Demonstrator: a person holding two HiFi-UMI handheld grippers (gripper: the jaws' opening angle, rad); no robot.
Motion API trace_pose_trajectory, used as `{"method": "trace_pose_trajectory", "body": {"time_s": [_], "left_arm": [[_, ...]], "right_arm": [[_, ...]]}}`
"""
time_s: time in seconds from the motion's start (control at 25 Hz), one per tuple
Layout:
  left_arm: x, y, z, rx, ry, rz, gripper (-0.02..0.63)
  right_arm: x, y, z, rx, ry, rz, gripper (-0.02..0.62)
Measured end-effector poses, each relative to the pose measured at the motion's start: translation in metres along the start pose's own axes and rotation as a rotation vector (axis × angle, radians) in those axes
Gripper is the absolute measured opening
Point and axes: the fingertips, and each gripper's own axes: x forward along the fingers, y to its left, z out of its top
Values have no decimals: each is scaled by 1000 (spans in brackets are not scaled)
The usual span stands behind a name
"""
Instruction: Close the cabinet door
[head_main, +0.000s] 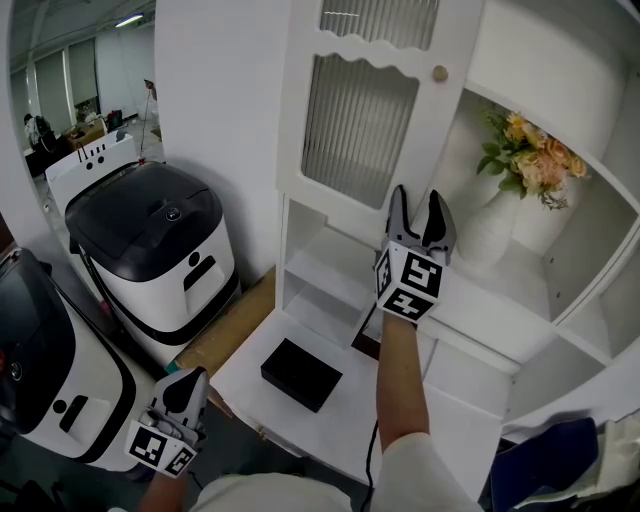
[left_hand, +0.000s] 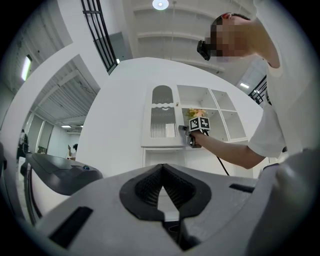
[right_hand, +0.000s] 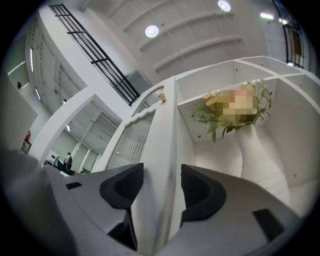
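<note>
**Spotter:** Where your right gripper reaches up at the cabinet, the cabinet door stands swung out. Its free edge runs straight up between your two jaws.

**Operator:** Are the jaws clamped on it?

**Spotter:** No, they stand apart, one on each side of that edge. The jaw on the ribbed-glass side sits right at the door's front face. The jaw on the shelf side shows a thin gap to the door's inner face, so nothing is pinched.

**Operator:** What else is round those jaws?

**Spotter:** The round knob is on the door's front, well above your jaw tips and close to the same edge. Beyond the shelf-side jaw, inside the open compartment, a white vase stands upright near the jaws. Its flowers spread above it. Below your gripper, down on the white ledge, lies a black box, apart from both jaws.

**Operator:** And my other hand?

**Spotter:** Your left gripper hangs low at your left, well apart from the door. Its jaws are closed together, tip against tip, with nothing between them. They point toward the cabinet, and far beyond their tips you can see the door and your own right arm. Just to the outer side of those jaws stands a white appliance with a dark lid
</note>
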Motion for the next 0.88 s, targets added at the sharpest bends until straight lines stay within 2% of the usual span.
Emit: {"method": "trace_pose_trajectory", "body": {"time_s": [0.28,0.44,0.64,0.88], "left_arm": [[2,10,1,-5,1,-16,5],[4,15,1,-8,1,-33,5],[6,20,2,-7,2,-52,5],[4,27,6,-9,-1,-75,5]], "right_arm": [[6,-5,-3,-14,18,-19,236],[10,-5,-5,-22,28,-17,233],[12,-5,-9,63,43,16,225],[12,-2,-7,33,65,7,199]]}}
